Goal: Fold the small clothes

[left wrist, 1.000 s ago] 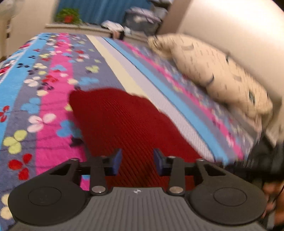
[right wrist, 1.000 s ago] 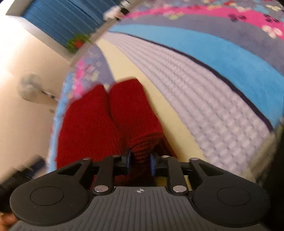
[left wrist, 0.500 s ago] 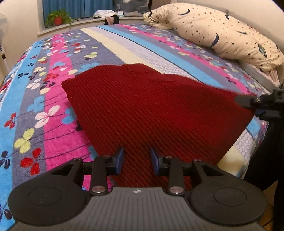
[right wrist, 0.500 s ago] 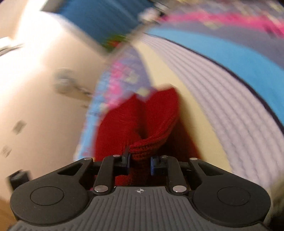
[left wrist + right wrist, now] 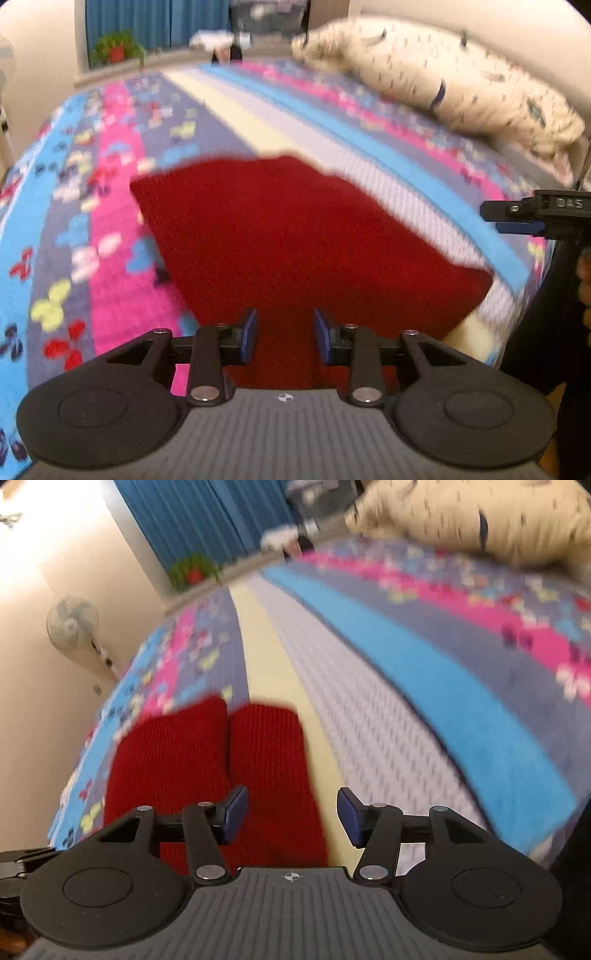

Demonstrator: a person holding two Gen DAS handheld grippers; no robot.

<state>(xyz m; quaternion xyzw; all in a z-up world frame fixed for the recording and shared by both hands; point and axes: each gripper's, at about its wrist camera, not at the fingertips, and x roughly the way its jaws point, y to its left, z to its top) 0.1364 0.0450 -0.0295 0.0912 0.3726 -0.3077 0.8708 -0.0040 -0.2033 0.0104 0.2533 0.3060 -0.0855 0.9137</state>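
Note:
A dark red knitted garment (image 5: 295, 236) lies on the striped, flowered bedspread (image 5: 110, 229) near the bed's front edge. In the right wrist view it (image 5: 221, 768) shows as two lobes side by side. My left gripper (image 5: 283, 335) is open and empty, just above the garment's near edge. My right gripper (image 5: 291, 814) is open wide and empty, above the garment's near end. The right gripper's tip also shows at the right edge of the left wrist view (image 5: 524, 214).
A cream pillow (image 5: 461, 85) with dark marks lies along the bed's right side. A window ledge with a potted plant (image 5: 118, 51) and blue curtains is at the far end. A standing fan (image 5: 74, 624) is by the left wall.
My right gripper has let go of the garment's edge and opened wide. The garment has dropped flat on the bed. My left gripper has opened a little wider.

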